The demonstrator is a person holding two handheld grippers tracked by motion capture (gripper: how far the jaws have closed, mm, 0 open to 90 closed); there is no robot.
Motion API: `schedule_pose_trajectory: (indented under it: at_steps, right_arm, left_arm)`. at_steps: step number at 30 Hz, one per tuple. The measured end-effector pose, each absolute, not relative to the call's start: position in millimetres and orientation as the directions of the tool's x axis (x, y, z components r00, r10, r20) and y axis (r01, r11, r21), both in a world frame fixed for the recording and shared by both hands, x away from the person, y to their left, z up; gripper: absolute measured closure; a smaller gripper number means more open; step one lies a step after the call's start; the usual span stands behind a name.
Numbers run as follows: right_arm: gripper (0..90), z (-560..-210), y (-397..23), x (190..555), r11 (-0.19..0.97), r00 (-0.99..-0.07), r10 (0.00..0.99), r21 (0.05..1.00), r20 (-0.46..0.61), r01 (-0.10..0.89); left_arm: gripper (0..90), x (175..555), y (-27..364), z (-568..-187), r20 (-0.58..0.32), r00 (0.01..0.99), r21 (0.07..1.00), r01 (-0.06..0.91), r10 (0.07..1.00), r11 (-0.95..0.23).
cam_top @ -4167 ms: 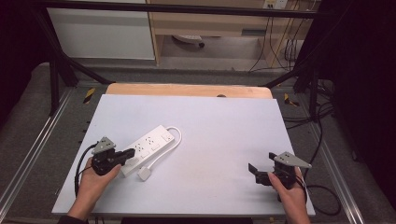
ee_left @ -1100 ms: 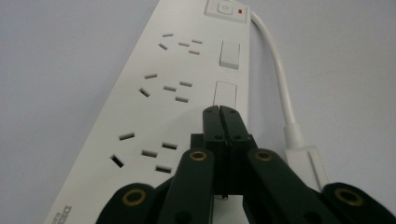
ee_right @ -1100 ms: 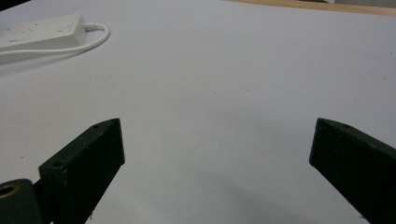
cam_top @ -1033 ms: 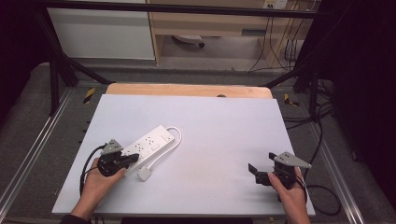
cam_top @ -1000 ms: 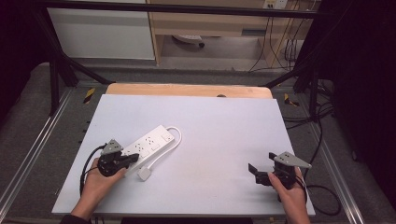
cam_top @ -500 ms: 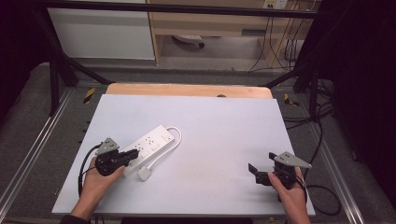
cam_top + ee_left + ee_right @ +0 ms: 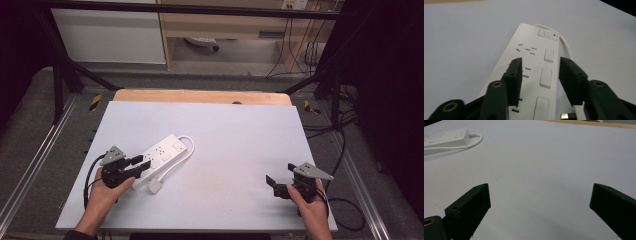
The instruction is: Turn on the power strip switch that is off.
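pale grey table (image 7: 235, 130) with wood strip along far edge, white cabinet (image 7: 107, 35) behind, wooden shelf unit (image 7: 225, 25), grey floor, dangling cables (image 7: 300, 45)

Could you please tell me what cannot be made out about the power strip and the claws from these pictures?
- Power strip: near end cut off by the bottom edge, left gripper view.
- Plug: pins too small, high view.
- Left claw: whether it touches the strip is unclear.
- Right claw: its body cut off, right gripper view.

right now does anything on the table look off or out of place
Nothing stands out. The white power strip lies flat on the table, its cord looping back to the plug beside it. The left claw hangs open over it.
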State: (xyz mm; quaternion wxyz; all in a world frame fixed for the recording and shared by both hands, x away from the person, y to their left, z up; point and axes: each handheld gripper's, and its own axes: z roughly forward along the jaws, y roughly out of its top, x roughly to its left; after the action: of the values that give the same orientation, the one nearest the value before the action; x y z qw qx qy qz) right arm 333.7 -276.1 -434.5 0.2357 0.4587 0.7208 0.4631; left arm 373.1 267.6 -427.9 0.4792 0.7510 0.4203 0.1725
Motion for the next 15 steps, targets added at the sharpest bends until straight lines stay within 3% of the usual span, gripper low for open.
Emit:
schedule_pose_trajectory:
  at_steps: [15]
  right_arm:
    - [3.6,-434.7,-275.8,334.1,0.151,-0.469,0.879,0.884,0.085,0.443]
  left_arm:
    - [35.2,373.5,264.0,-426.5,-0.158,0.582,0.867,0.469,0.798,-0.171]
